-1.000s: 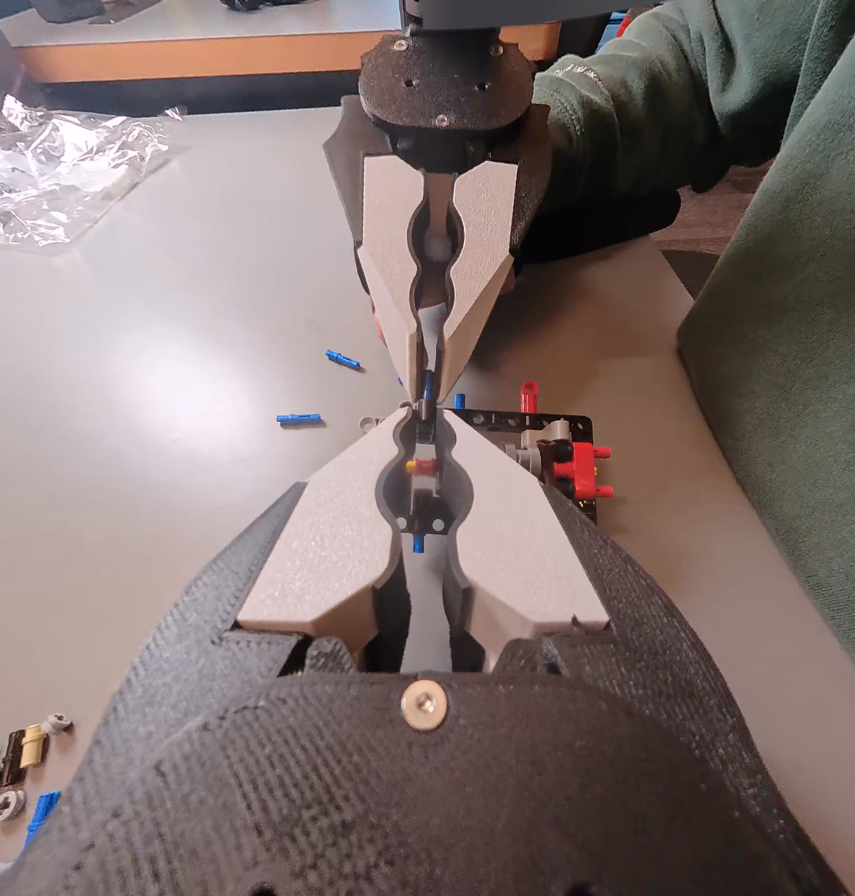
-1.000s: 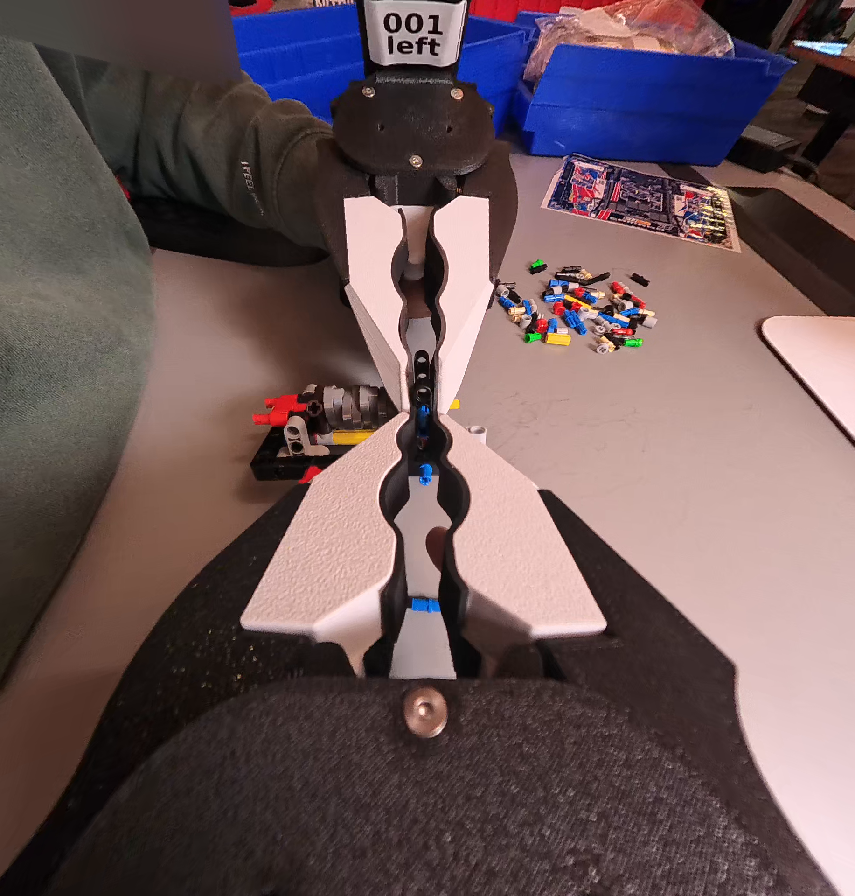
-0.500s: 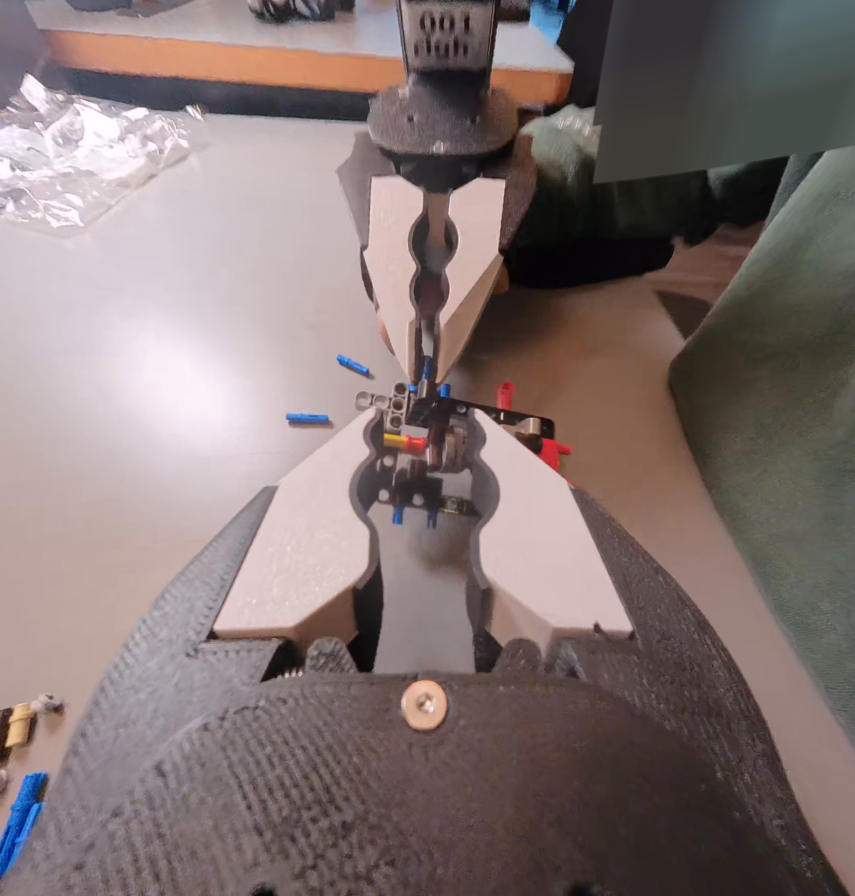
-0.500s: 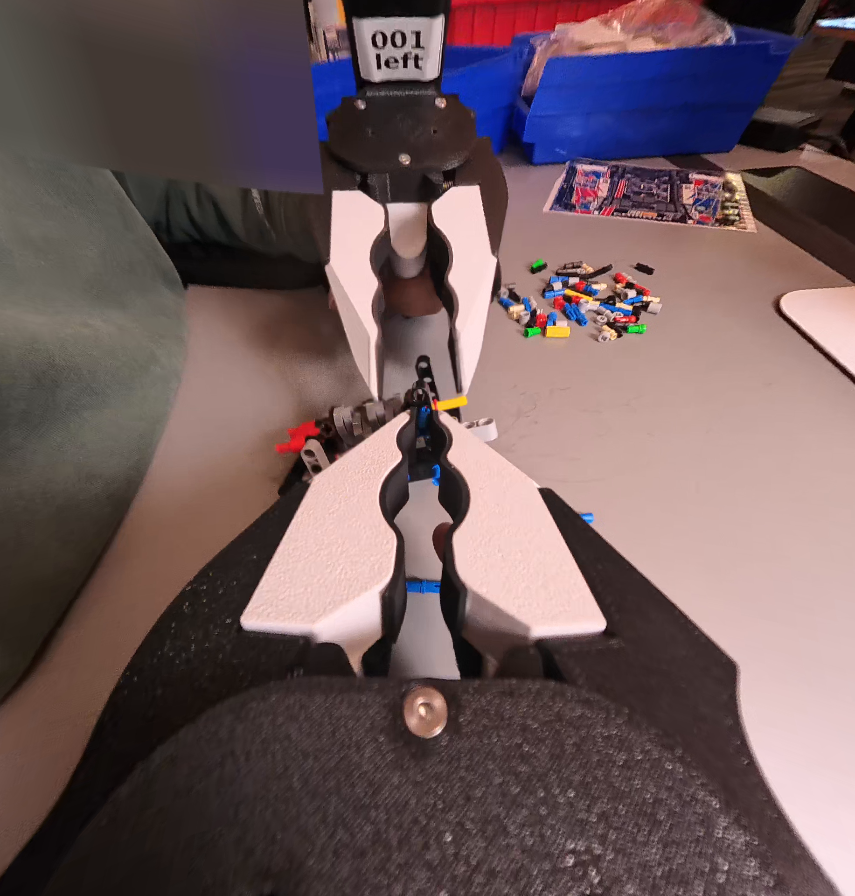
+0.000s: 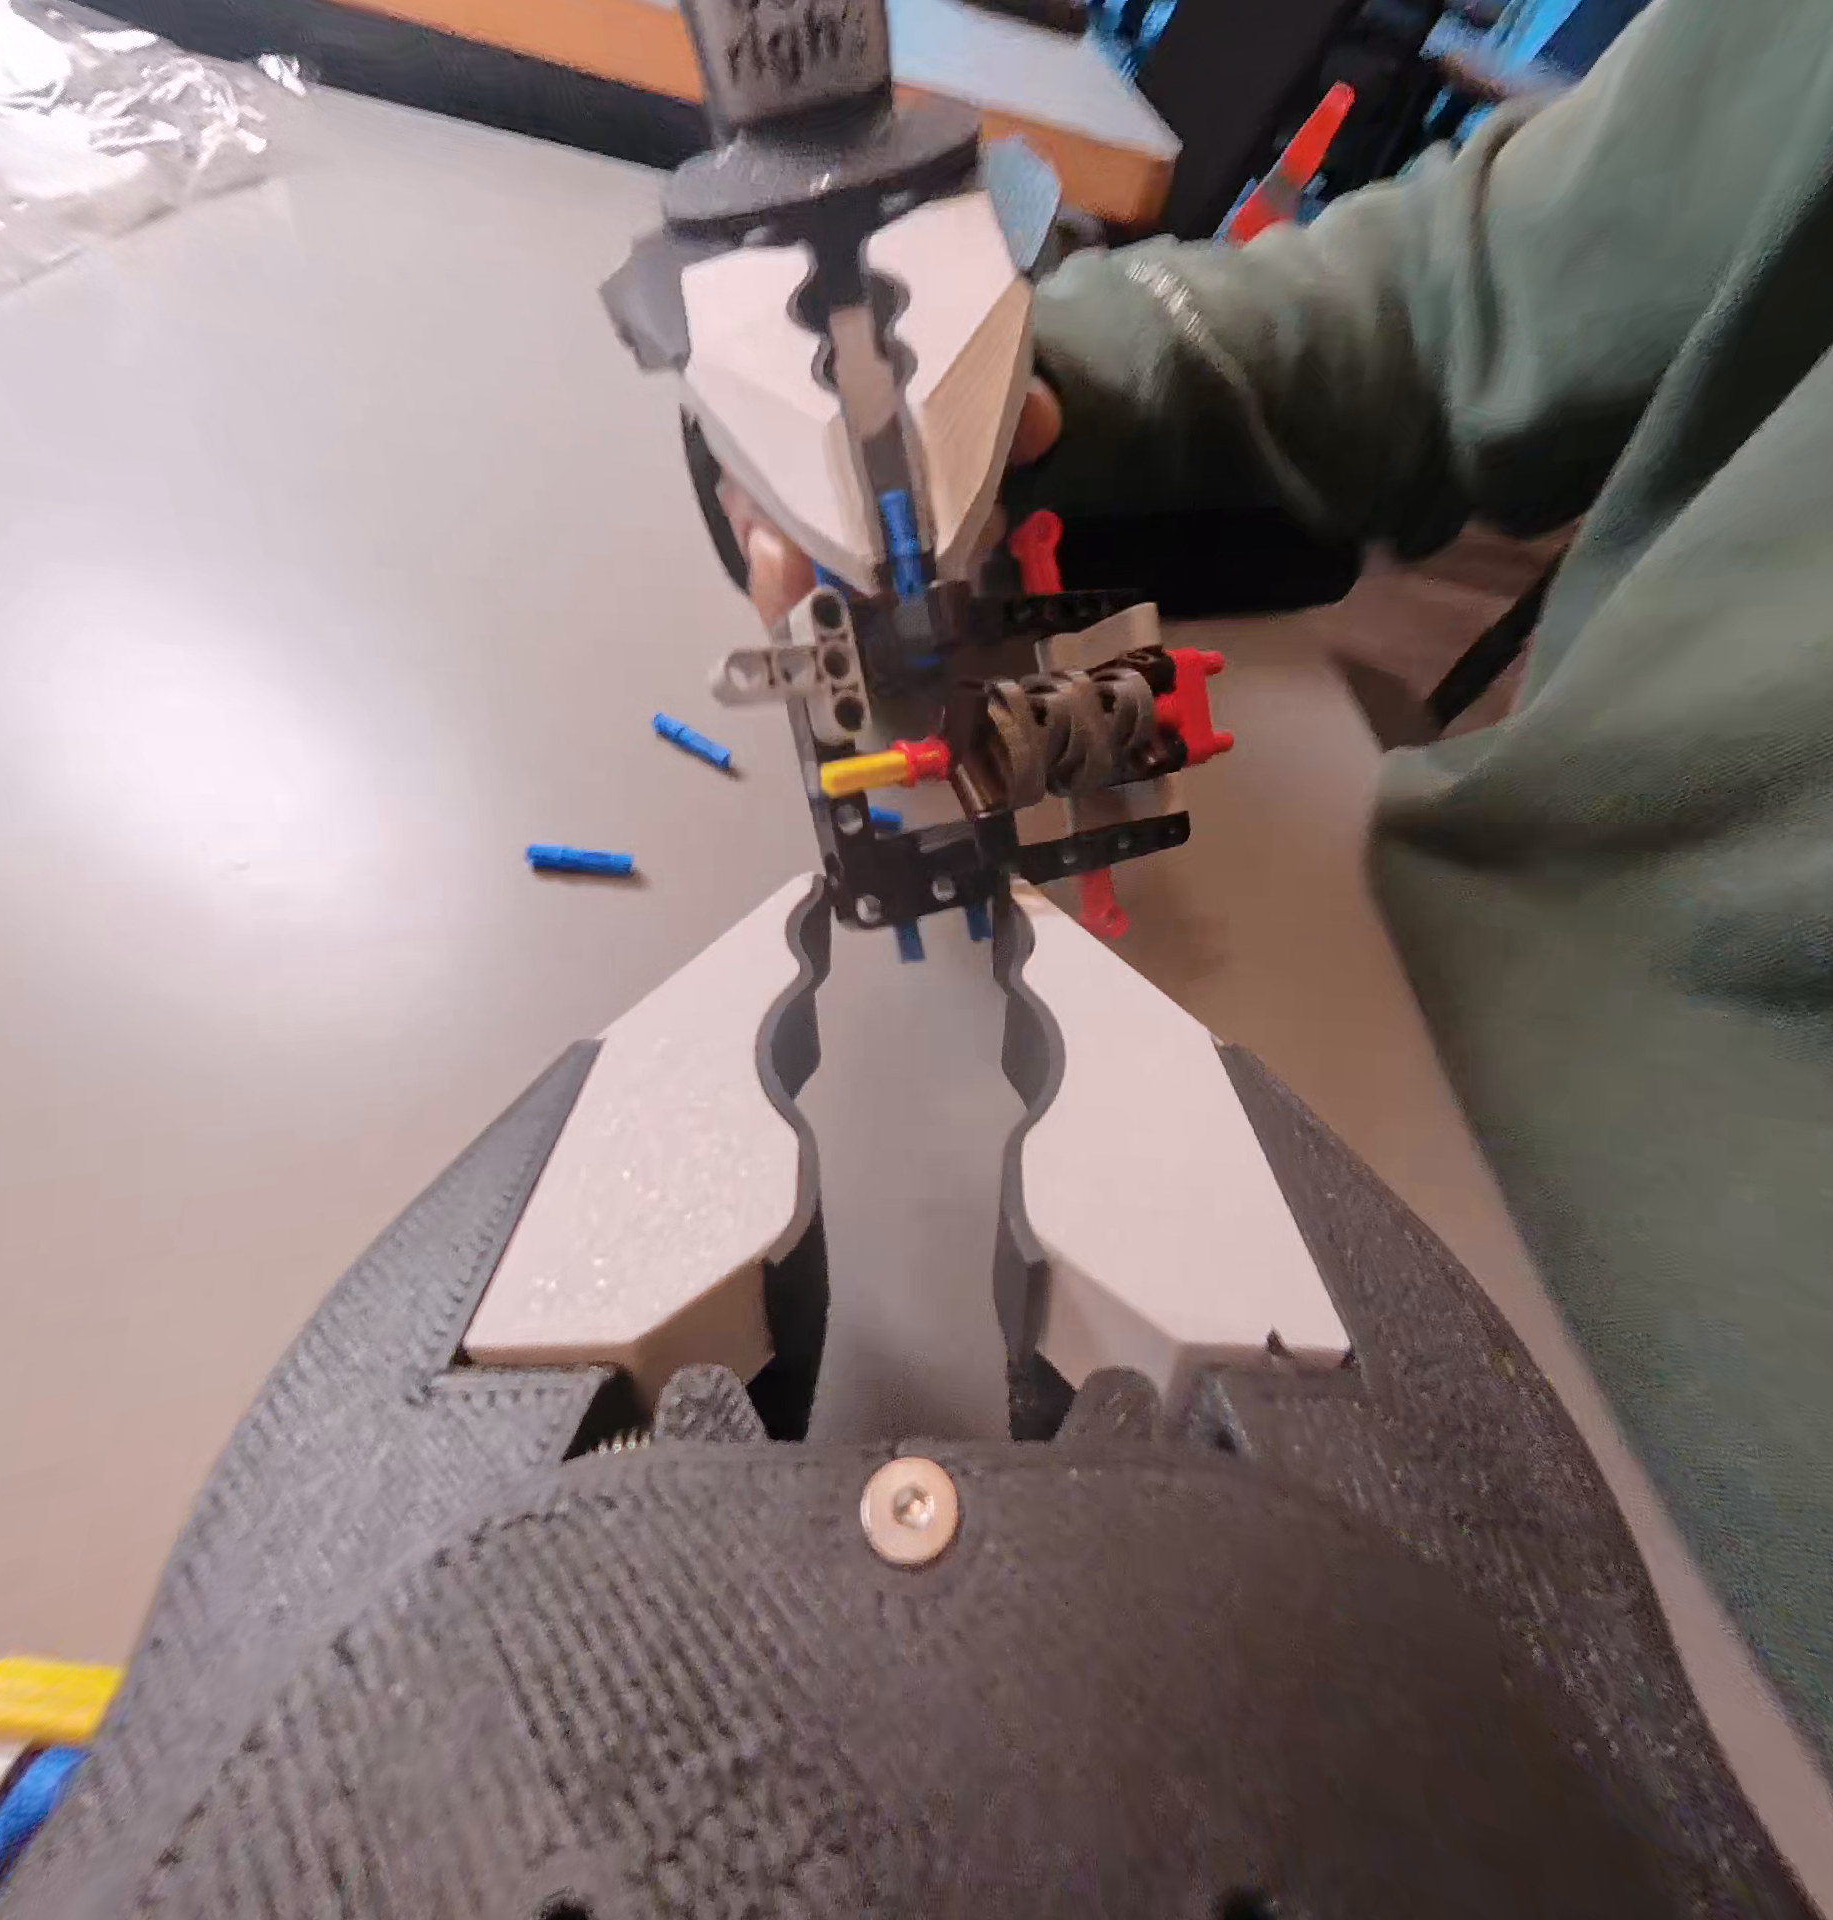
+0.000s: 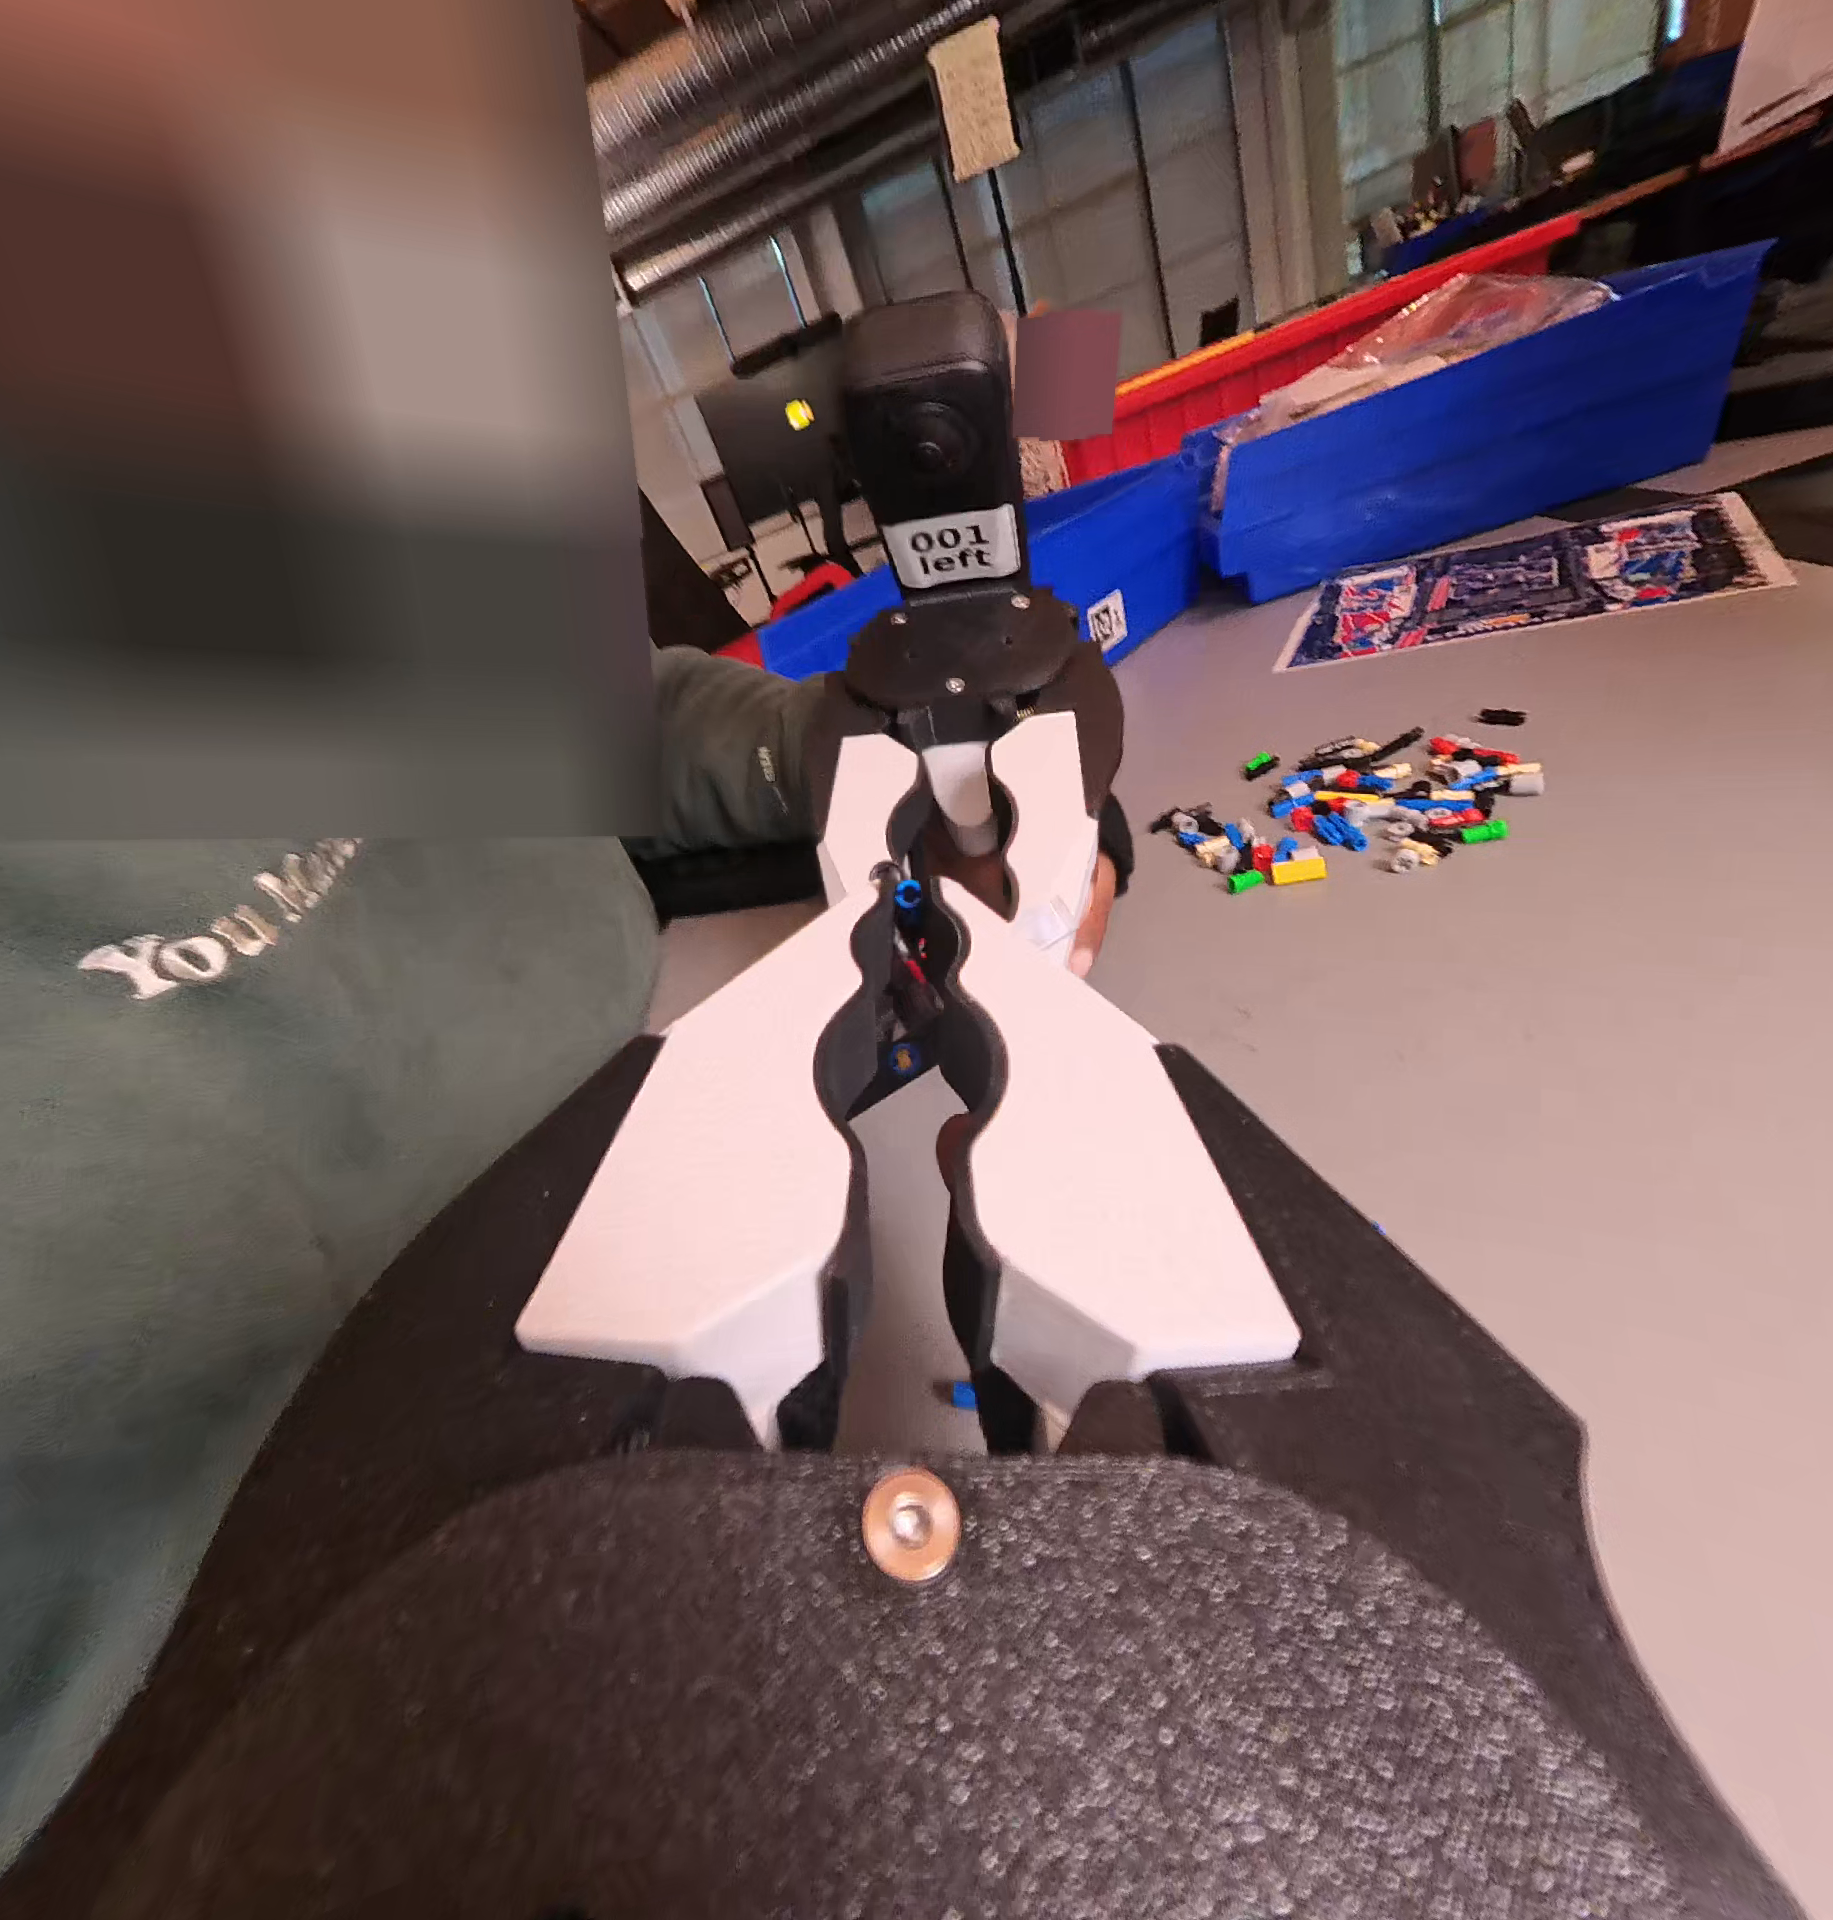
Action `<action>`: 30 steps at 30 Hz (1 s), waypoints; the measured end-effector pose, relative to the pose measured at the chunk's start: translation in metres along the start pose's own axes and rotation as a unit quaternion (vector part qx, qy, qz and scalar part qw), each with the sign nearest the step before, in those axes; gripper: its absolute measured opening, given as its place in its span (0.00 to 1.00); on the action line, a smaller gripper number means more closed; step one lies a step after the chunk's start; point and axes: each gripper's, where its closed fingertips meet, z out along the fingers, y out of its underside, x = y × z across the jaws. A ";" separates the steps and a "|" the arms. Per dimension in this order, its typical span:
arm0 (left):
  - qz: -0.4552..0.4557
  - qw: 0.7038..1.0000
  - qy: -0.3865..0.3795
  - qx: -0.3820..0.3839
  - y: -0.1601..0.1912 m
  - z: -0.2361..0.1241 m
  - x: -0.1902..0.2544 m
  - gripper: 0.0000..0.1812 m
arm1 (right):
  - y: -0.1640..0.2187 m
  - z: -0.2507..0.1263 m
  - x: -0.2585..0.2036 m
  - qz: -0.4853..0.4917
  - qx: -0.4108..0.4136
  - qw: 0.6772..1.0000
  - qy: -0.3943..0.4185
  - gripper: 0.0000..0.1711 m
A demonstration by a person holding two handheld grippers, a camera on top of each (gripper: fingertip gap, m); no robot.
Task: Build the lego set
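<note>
The lego assembly [image 5: 1057,727] is a black frame with dark gears and red and yellow parts. It hangs tilted above the grey table. My left gripper [image 5: 912,899] clamps the frame's near black corner between its fingertips. My right gripper [image 5: 907,582] comes from the far side and is shut on a blue pin [image 5: 896,530] that touches the frame's top edge. In the right wrist view my right gripper [image 6: 907,914] pinches the blue pin [image 6: 907,891], with the assembly [image 6: 912,997] partly showing in the gap. The left gripper's fingers [image 6: 860,790] stand just behind.
Two loose blue pins [image 5: 579,859] lie on the table left of the assembly. A pile of small loose pieces [image 6: 1359,800], an instruction sheet [image 6: 1514,592] and blue bins [image 6: 1463,447] are at the right. A clear plastic bag [image 5: 91,135] lies far left. A green sleeve [image 5: 1514,312] is alongside. The tips of one gripper are about 6 cm away from the tips of the other.
The assembly has come up off the table and tilted. My left gripper opened from its narrow grip and now clamps the frame's corner. Both grippers rose; the right one still pinches the blue pin.
</note>
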 end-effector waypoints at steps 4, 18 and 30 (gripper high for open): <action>-0.053 0.995 0.035 0.074 -0.025 -0.015 0.005 0.13 | -0.018 -0.003 -0.004 0.028 0.054 0.998 -0.025 0.02; -0.107 0.983 0.050 0.142 -0.048 -0.032 0.000 0.09 | -0.031 -0.011 -0.002 0.065 0.101 0.992 -0.042 0.02; -0.135 0.985 0.106 -0.001 0.002 -0.039 0.002 0.06 | 0.022 0.009 -0.002 -0.020 -0.080 0.997 0.006 0.02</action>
